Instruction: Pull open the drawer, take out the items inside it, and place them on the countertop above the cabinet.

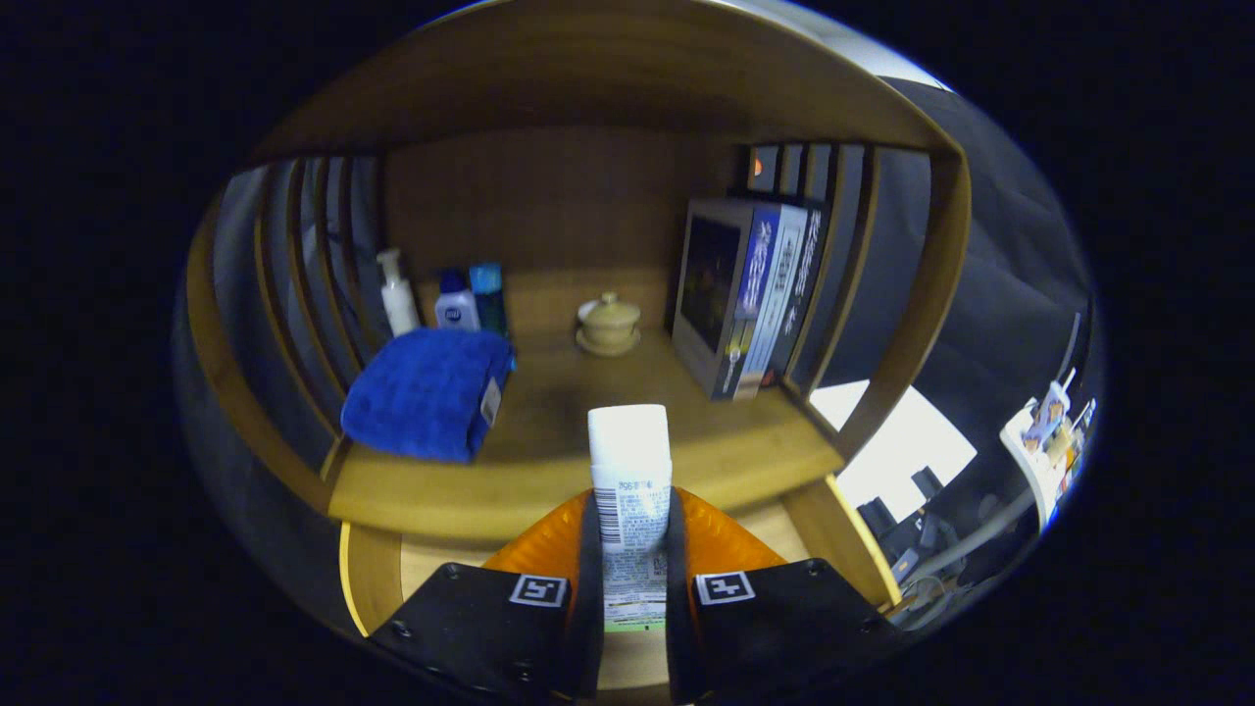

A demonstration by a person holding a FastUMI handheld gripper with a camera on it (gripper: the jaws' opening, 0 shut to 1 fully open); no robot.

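Note:
My gripper (632, 534) is shut on a white tube-shaped bottle (629, 466) with a printed label, held upright between both fingers. Its cap rises just in front of the wooden countertop (549, 471), level with the front edge. The open drawer (431, 564) lies below, its pale wooden bottom showing on both sides of the fingers.
On the countertop sit a folded blue towel (426, 392) at the left, a white pump bottle (397, 294) and two small bottles (471, 302) behind it, a lidded ceramic cup on a saucer (608, 324) in the middle, and boxed books (750, 294) at the right. Slatted wooden sides enclose the shelf.

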